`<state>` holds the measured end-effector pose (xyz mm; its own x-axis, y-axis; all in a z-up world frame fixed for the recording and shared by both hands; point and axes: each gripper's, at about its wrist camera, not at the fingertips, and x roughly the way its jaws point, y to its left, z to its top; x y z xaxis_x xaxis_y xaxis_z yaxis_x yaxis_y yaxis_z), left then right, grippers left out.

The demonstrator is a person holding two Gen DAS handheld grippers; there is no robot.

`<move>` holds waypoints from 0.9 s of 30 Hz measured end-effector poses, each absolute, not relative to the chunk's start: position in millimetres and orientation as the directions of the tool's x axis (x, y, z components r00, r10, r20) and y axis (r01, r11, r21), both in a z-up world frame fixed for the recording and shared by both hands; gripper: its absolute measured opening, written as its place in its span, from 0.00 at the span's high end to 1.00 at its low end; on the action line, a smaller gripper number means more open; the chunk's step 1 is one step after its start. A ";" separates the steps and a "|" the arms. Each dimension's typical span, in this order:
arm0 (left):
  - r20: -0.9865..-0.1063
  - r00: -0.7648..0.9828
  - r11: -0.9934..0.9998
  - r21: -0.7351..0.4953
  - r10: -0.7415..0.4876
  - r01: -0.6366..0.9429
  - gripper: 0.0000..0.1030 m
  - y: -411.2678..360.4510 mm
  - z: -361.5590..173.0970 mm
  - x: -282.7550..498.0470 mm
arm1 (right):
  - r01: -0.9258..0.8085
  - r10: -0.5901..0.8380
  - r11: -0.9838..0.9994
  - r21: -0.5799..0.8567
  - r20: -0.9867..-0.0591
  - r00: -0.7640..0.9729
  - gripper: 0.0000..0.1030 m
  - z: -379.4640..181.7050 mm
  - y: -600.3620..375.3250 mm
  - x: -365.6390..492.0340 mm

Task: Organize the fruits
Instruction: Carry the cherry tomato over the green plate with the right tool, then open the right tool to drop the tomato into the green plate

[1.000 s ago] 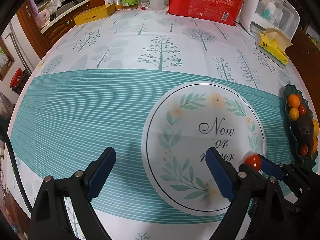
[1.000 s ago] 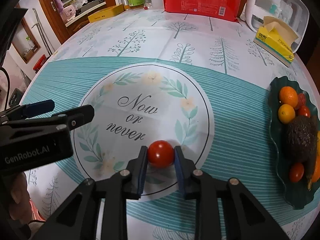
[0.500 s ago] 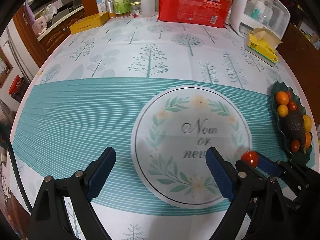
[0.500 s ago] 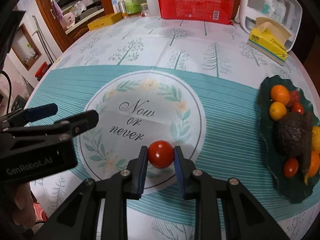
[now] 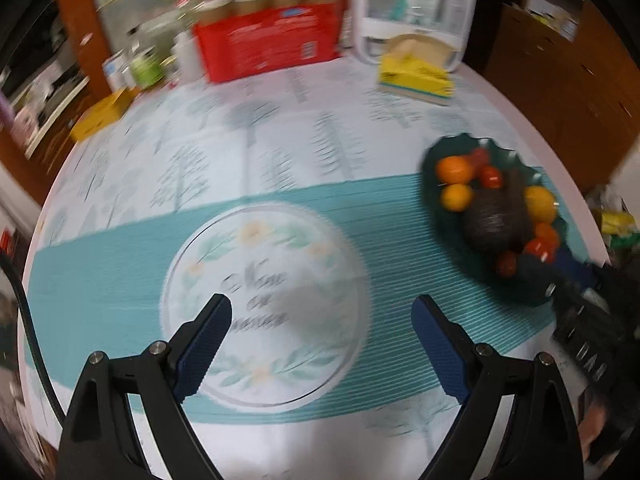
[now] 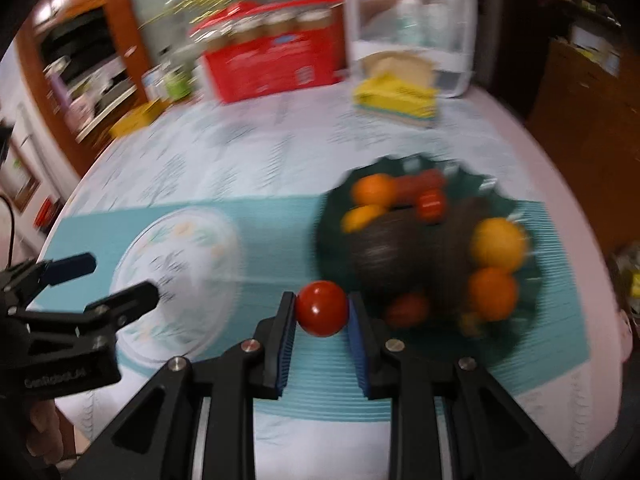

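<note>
My right gripper (image 6: 322,312) is shut on a red tomato (image 6: 322,308) and holds it above the cloth just left of the dark green fruit plate (image 6: 532,280). The plate holds oranges (image 6: 490,292), a dark avocado (image 6: 382,252), small tomatoes and a yellow fruit. In the left wrist view the plate (image 5: 434,196) lies at the right, and the right gripper (image 5: 548,264) reaches over its near edge with the tomato (image 5: 538,250). My left gripper (image 5: 322,336) is open and empty above the round "Now or never" print (image 5: 260,304).
A yellow tissue box (image 6: 396,96), a red package (image 6: 272,64), a clear container (image 6: 412,24) and bottles (image 6: 168,80) stand at the table's far side. A yellow box (image 5: 102,114) lies at the far left. The table edge curves close behind the plate at the right.
Both grippers have swung right, blurring the views. The right gripper has carried the tomato from the round print to the plate's near left edge. The left gripper stays open.
</note>
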<state>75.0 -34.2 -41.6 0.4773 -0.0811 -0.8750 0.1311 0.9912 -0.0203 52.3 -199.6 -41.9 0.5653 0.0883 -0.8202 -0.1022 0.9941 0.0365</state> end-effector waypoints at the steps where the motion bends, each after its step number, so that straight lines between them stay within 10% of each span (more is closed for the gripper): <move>1: -0.872 0.482 0.989 -0.015 -0.087 0.150 0.12 -44.0 -38.7 77.2 | -0.075 0.069 0.997 0.030 -0.810 0.582 0.75 -33.8 -214.1 53.9; 11: -0.808 0.554 0.952 -0.030 -0.202 0.303 0.12 -131.5 -3.0 109.4 | 0.039 -0.033 0.999 -0.009 -0.719 0.694 0.75 33.8 -286.0 97.4; 27: -0.882 0.393 0.932 -0.123 -0.261 0.342 0.12 -161.7 -68.5 140.5 | 0.017 0.092 0.993 0.114 -0.878 0.470 0.75 -61.0 -290.8 164.5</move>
<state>140.5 -161.7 -68.5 0.3929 -0.2607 -0.8819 0.3415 0.9318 -0.1232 164.5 -290.8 -61.0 0.4701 0.0925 -0.8778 0.0171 0.9934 0.1138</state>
